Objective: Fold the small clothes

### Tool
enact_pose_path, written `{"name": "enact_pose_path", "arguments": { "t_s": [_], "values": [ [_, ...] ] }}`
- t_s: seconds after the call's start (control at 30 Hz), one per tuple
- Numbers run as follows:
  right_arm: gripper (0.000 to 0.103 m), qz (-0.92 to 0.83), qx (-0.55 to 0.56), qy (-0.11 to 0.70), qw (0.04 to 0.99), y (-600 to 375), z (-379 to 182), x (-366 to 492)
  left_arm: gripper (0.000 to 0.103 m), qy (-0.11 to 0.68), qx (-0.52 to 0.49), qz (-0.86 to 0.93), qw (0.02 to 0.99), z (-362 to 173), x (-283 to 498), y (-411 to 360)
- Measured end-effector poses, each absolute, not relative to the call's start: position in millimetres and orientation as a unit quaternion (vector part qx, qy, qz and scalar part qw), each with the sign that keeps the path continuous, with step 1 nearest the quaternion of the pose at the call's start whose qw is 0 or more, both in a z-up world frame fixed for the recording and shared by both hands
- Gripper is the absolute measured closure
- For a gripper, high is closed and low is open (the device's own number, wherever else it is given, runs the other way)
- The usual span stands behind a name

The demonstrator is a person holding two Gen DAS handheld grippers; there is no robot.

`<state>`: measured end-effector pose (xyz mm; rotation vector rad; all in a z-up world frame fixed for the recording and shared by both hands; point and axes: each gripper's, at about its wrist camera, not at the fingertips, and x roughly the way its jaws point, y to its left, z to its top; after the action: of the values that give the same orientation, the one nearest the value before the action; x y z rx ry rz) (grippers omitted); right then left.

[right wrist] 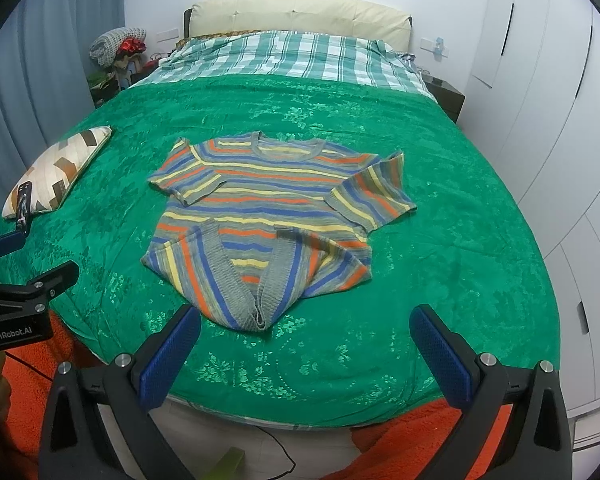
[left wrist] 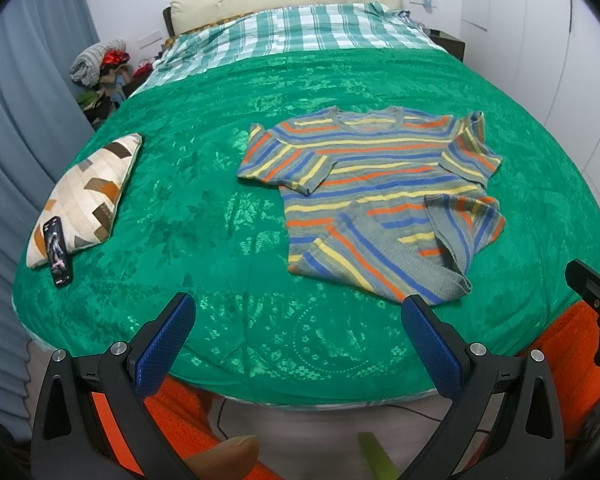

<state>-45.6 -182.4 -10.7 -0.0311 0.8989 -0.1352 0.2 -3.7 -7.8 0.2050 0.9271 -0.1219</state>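
Nearest to us, at the bottom of the left wrist view, a fingertip (left wrist: 230, 454) pokes up between the black arms of our left gripper (left wrist: 298, 312), whose blue pads (left wrist: 168, 340) stand wide apart with nothing between them. Our right gripper (right wrist: 304, 326) is spread the same way in its own view, empty, hanging just off the near edge of the bed. Both are clear of the cloth. Ahead of them the green bedspread (left wrist: 204, 208) covers most of the bed, and on it lies the striped T-shirt (left wrist: 376, 196), front up, collar toward the headboard (right wrist: 300, 14) and hem toward us. Its stripes run grey, blue, yellow and orange. The shirt is not flat: both lower corners of the hem are turned up over the body, so the ribbed edge makes a V near the middle, and the sleeve on the right of the view is folded up on itself. To the left, well apart from the shirt, a patchwork cushion (left wrist: 88, 200) rests on the bedspread with a phone (left wrist: 58, 252) leaning against its near end. Beyond the green cover we see a checked sheet (left wrist: 300, 28). Below the bed edge something orange and fuzzy (right wrist: 412, 440) shows, perhaps a rug, though we cannot be sure.
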Motion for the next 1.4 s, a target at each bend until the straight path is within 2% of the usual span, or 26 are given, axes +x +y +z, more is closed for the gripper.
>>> {"name": "enact_pose_path", "arguments": {
  "t_s": [1.4],
  "values": [
    [0.000, -0.085, -0.031, 0.442, 0.892, -181.8, -14.0, -44.3, 0.000, 0.447, 0.114, -0.060, 0.885, -14.6, -5.6, -0.1]
  ]
}}
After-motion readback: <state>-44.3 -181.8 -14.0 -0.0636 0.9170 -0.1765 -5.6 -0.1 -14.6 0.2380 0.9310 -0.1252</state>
